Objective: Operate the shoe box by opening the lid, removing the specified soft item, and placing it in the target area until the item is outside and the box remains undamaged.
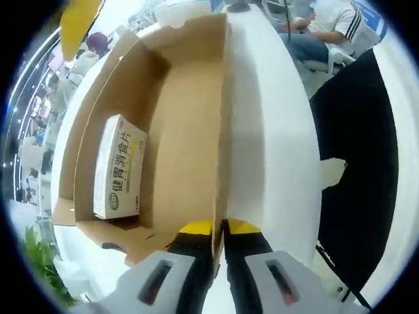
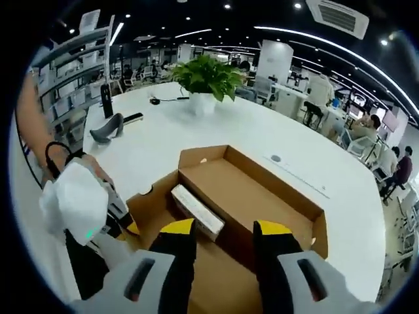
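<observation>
- Left gripper [image 1: 220, 229] is up close in the left gripper view: its yellow-tipped jaws are pinched tight on the thin cardboard edge of the lid [image 1: 224, 131], one jaw on each face. That grip looks like it is there to keep the flap swung back and out of the way.
- Over in the right gripper view the same tool comes in from the left side, low beside the box, clamped at the cardboard there. A steady hold like that should also stop the box sliding on the table.
- Right gripper [image 2: 224, 230] hangs above the open box, jaws spread wide with nothing between them, aimed down into the cavity. It reads as lined up for a reach, not yet touching anything.
- The shoe box [image 2: 281, 196] sits open on the white table [image 2: 196, 131], brown cardboard inside and out, no tears or crushed corners that I can make out.
- Inside lies a small white carton [image 1: 119, 167] with green and yellow print, flat on the floor of the box, tucked against one wall. In the right gripper view it lies just ahead of the left-hand jaw.
- Whether that carton is the soft item the task wants, I cannot tell; it looks stiff. It is the one thing visible in the box, and it is still inside.
- Beyond: a potted plant [image 2: 208, 82] stands well apart across the table, with people seated at the edges of the room.
</observation>
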Motion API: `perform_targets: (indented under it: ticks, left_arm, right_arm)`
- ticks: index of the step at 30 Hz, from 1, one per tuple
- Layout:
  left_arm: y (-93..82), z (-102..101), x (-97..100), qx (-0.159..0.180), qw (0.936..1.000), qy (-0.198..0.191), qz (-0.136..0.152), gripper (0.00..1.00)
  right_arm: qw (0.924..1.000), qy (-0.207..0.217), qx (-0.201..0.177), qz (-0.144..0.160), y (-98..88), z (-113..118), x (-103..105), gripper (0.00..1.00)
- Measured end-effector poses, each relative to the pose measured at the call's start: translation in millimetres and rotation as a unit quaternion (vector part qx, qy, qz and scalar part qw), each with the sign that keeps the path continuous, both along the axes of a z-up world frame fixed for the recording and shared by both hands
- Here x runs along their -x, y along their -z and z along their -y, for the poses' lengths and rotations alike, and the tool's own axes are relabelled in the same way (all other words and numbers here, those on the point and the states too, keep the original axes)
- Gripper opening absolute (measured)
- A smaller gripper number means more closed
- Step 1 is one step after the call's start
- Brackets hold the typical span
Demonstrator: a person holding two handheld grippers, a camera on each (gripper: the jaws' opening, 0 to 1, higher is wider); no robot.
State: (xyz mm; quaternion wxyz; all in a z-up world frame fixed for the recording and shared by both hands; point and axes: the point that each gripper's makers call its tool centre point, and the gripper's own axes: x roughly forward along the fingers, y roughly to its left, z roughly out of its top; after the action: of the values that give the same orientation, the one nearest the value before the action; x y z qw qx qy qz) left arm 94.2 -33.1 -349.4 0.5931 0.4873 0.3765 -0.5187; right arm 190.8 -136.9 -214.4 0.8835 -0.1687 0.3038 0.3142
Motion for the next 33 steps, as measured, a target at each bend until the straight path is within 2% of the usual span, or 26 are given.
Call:
perform_targets:
  ticks: [2, 4, 8, 12, 17, 24, 28, 31, 33]
  left_arm:
    - [0.4, 1, -1.0, -0.002, 1.0, 0.001, -0.002, 0.04]
    - [0.6, 1, -2.6, -0.005, 0.9999, -0.007, -0.011, 0.04]
    - [0.4, 1, -1.3, -0.001, 0.9999, -0.006, -0.013, 0.04]
    - [-0.2, 2, -0.7, 0.003, 0.9999, -0.002, -0.013, 0.04]
    - [-0.4, 2, -0.1, 0.003, 0.9999, 0.007, -0.014, 0.03]
    - [-0.1, 2, -0.2, 0.001, 0.9997, 0.001, -0.023, 0.03]
    - [-0.2, 2, 0.3, 0.002, 0.9998, 0.002, -0.021, 0.03]
    - [0.1, 2, 0.2, 0.002, 0.9998, 0.001, -0.021, 0.03]
    - [0.3, 2, 0.1, 0.002, 0.9997, -0.002, -0.024, 0.03]
  right_arm:
    - [0.9994, -0.032, 0.016, 0.001, 5.6, -8, 1, 0.35]
    - [0.9973, -0.055, 0.048, -0.003, 18.7, -16, -2, 0.3]
    - [0.9958, -0.082, 0.037, -0.018, 31.1, -35, -7, 0.3]
    - [0.9944, -0.091, 0.049, -0.023, 44.3, -41, -15, 0.33]
    - [0.991, -0.123, 0.038, -0.036, 51.4, -52, -12, 0.31]
    - [0.9892, -0.136, 0.043, -0.034, 54.6, -55, -17, 0.31]
    - [0.9843, -0.159, 0.059, -0.049, 64.3, -58, -14, 0.31]
    - [0.9834, -0.159, 0.065, -0.059, 70.2, -59, -13, 0.28]
    - [0.9824, -0.162, 0.07, -0.061, 74.9, -62, -11, 0.3]
